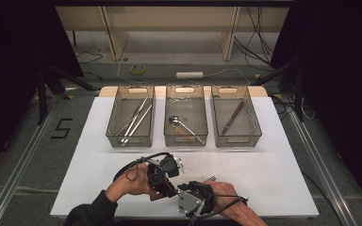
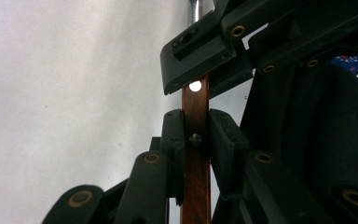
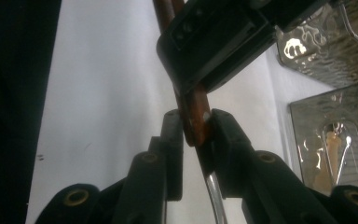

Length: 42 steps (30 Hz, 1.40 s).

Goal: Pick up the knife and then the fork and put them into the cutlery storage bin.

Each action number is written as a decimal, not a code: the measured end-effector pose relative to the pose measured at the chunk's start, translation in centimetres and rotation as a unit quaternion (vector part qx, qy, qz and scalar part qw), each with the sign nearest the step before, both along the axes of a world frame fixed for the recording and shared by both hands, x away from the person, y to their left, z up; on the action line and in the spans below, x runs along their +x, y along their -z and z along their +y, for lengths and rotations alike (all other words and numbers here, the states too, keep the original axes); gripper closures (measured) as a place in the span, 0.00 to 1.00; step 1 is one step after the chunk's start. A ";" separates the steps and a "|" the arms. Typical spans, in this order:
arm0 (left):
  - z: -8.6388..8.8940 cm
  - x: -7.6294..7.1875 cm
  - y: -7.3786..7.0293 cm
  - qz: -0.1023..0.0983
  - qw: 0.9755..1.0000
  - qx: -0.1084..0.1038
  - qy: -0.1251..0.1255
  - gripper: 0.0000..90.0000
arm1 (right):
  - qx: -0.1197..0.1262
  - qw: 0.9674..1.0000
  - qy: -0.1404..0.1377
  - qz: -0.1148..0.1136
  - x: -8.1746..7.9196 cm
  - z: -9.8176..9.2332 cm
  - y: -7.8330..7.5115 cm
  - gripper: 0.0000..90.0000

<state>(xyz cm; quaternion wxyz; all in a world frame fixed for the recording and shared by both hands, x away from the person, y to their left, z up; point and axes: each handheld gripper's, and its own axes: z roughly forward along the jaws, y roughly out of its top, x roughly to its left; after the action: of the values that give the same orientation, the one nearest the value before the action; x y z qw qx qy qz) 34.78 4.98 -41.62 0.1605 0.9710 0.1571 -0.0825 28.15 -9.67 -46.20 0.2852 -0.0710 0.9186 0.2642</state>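
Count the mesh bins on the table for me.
3, in a row at the far edge: left bin with tongs, middle bin with a spoon, right bin with a knife.

White table [image 1: 283,179] with three bins [image 1: 185,121]

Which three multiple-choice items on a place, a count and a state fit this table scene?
1. Where lies the shiny metal spoon? A) left basket B) right basket C) middle grey mesh basket
2. How many mesh baskets stand there? A) three B) two C) four
3. The left gripper is: A) open, empty B) shut on a brown wooden handle C) shut on the spoon
C: the spoon lies inside it. A: three stand in a row. B: its pads press the handle.
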 end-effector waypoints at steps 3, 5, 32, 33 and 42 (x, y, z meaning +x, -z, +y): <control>0.0 0.0 -0.1 -0.004 1.000 -0.008 -0.001 0.84 | -0.008 1.000 -0.003 -0.005 0.0 0.0 0.0 0.86; 0.0 0.0 -0.3 -0.007 1.000 -0.012 0.000 0.84 | -0.014 1.000 -0.015 -0.012 0.1 -0.1 0.1 0.87; 7.2 0.3 -3.0 -0.176 0.942 -0.234 -0.161 0.21 | 0.019 0.996 0.086 -0.003 3.1 -5.6 -1.9 0.88; 7.5 0.2 -2.8 -0.183 0.937 -0.245 -0.170 0.21 | 0.025 0.995 0.095 0.003 3.2 -5.9 -2.1 0.88; 10.3 -0.5 -0.7 -0.204 0.902 -0.303 -0.229 0.19 | 0.079 0.984 0.159 0.023 5.1 -8.5 -3.9 0.88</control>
<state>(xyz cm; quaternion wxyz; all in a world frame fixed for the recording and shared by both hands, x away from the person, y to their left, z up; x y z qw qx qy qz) 34.29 15.27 -40.91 0.4904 0.8080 0.3065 0.1126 33.30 -18.16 -42.26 0.3068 0.1048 0.9008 0.2890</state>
